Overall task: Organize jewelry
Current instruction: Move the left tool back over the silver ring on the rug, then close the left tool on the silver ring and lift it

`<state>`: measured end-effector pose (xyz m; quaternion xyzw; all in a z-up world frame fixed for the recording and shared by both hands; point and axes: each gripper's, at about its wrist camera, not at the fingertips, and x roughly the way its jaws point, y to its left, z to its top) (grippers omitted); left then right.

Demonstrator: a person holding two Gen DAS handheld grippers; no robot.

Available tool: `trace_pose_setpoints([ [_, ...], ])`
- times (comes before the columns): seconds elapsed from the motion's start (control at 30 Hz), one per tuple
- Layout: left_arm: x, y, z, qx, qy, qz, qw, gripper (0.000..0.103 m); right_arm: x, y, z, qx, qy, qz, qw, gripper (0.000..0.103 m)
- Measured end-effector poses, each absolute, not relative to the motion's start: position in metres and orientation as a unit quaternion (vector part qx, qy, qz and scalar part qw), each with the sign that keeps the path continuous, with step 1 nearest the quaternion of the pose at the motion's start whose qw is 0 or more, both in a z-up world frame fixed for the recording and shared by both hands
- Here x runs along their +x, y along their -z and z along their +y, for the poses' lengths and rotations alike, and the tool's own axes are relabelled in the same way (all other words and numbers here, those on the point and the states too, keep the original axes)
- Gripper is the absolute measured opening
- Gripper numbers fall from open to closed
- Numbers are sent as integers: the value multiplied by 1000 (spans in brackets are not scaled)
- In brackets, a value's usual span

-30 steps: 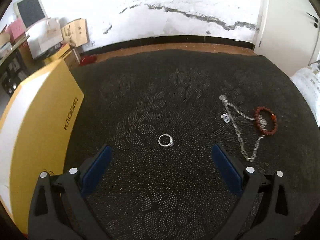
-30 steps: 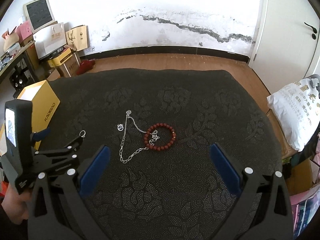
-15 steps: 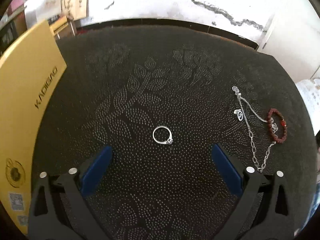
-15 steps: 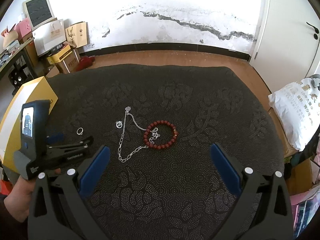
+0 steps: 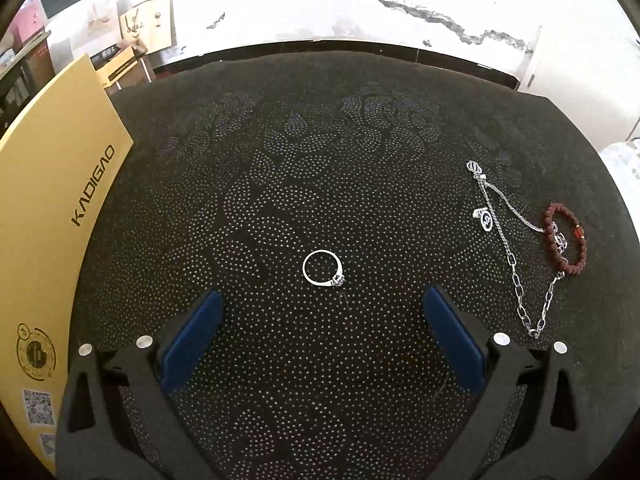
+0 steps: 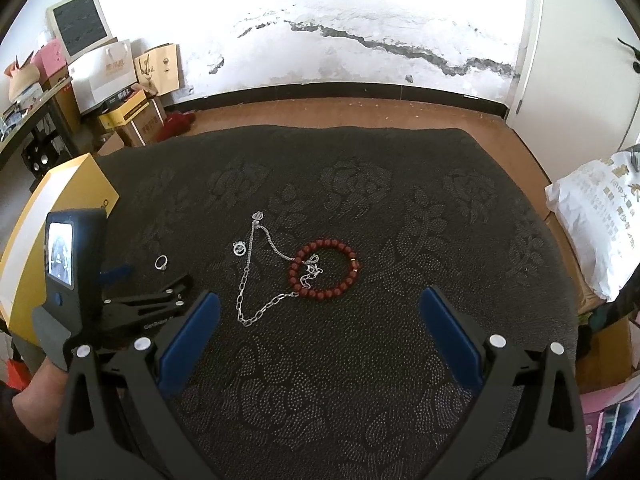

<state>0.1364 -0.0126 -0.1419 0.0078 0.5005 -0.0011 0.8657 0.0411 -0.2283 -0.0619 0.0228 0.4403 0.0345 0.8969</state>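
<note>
A silver ring point(image 5: 323, 268) lies on the dark patterned cloth point(image 5: 320, 160), just ahead of my open, empty left gripper point(image 5: 322, 304). The ring also shows in the right wrist view point(image 6: 161, 262), in front of the left gripper point(image 6: 132, 280). A silver chain point(image 5: 516, 260) and a red bead bracelet point(image 5: 566, 240) lie to the right, touching each other. In the right wrist view the chain point(image 6: 250, 276) and the bracelet point(image 6: 324, 264) lie ahead of my open, empty right gripper point(image 6: 320, 308).
A yellow box point(image 5: 52, 216) stands at the cloth's left edge, also in the right wrist view point(image 6: 44, 224). Boxes and bags point(image 6: 120, 80) stand by the far wall. A white sack point(image 6: 596, 216) lies at the right, beyond the cloth's edge.
My left gripper has moved down and forward toward the ring, which now looks larger and nearer between the fingers. The right gripper has barely moved.
</note>
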Motion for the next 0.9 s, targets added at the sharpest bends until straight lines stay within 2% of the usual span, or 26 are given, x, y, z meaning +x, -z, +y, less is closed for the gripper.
trace_pose_setpoints([
  [0.33,146,140,-14,6,-11,493,870,94,45,64,-233,39,-47,442,895,97],
  [0.53,143,134,-21,12,-3,483,876,66,46,67,-240,38,-37,444,894,97],
  [0.57,142,132,-23,16,-4,481,877,57,47,67,-240,39,-36,445,894,97],
  [0.63,141,132,-23,18,-5,479,878,54,48,68,-240,41,-37,445,894,97],
  [0.8,142,129,-17,14,-17,477,878,24,48,69,-239,37,-40,446,894,97],
  [0.9,142,128,-13,13,-20,479,877,18,50,69,-237,34,-42,446,893,97],
])
